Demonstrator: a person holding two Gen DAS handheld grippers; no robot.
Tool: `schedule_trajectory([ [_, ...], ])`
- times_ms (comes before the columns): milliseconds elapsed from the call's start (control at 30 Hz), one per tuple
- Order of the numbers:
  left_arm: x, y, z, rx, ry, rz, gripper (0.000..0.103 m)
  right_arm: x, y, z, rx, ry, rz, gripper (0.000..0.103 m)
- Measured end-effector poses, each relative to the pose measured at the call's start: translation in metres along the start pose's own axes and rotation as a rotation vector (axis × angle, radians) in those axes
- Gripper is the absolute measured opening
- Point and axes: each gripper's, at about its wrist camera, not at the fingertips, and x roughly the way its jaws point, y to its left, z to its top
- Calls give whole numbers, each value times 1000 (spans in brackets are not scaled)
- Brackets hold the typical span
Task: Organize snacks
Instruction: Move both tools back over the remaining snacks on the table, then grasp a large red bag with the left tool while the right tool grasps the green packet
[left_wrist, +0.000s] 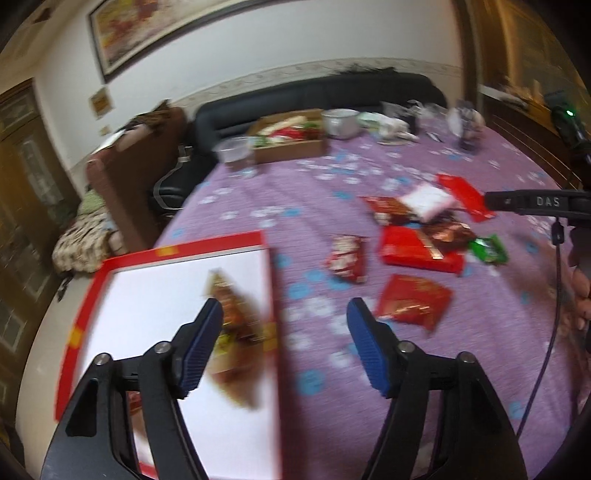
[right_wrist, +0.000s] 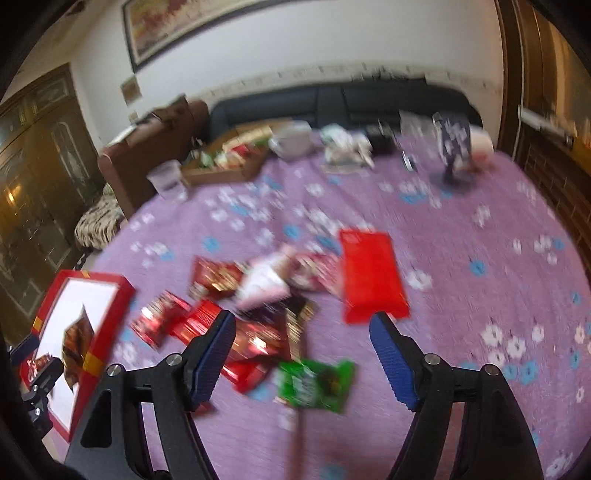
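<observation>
L gripper (left_wrist: 286, 308): jaws apart, nothing between, over edge of red box (left_wrist: 177, 254). One brown snack pack (left_wrist: 236, 325) already lying in box, likely put there for sorting. R gripper (right_wrist: 303, 321): jaws wide apart, empty, above snack pile (right_wrist: 258, 295) on purple bedspread (right_wrist: 461, 240); green pack (right_wrist: 314, 384) nearest, big red pack (right_wrist: 371, 273) just beyond. Looks set for next pick. Pics blurry.
</observation>
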Motion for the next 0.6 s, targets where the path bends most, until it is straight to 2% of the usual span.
schedule_trajectory([
  [100,11,-32,7,47,22,-71,70,5,-24,-3,99,55,67,77],
  [167,20,-47,9,72,40,-86,70,14,-29,-6,126,115,107,77],
  [367,42,-62,12,53,101,-161,70,37,-14,-17,48,248,48,77],
  [500,52,-72,12,68,120,-176,70,44,-9,-22,7,257,-9,77],
  [600,59,-75,11,56,140,-194,72,43,-7,-23,1,244,-16,78],
])
